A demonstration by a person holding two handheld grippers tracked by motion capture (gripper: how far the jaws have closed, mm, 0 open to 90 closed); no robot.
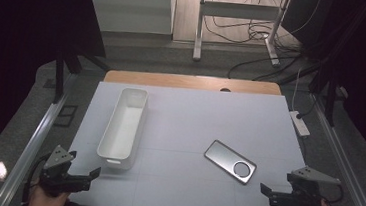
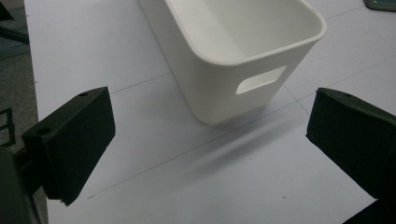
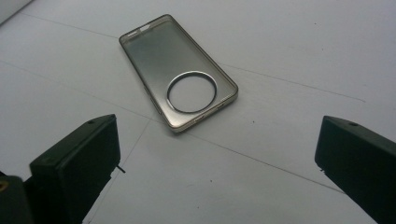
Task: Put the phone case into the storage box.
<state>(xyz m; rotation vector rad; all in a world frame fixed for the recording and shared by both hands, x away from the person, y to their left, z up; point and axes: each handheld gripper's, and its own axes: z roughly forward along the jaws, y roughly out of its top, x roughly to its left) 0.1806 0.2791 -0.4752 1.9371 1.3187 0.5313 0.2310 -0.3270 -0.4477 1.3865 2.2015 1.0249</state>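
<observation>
Down at the near edge of the white counter [image 1: 189, 184], both claws wait with nothing in them. On the left side, the left claw [image 1: 84, 177] has its jaws spread wide and points at the short end of a long white bin [image 1: 124, 123], which sits near it. On the right side, the right claw [image 1: 273, 193] is wide open too. A see-through phone case [image 1: 230, 161] with a round hole lies flat, near the right claw.

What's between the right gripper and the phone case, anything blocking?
Nothing visible. The right gripper is open, aimed at the phone case, which lies flat with bare table between them. The white bin sits off to the left.
</observation>
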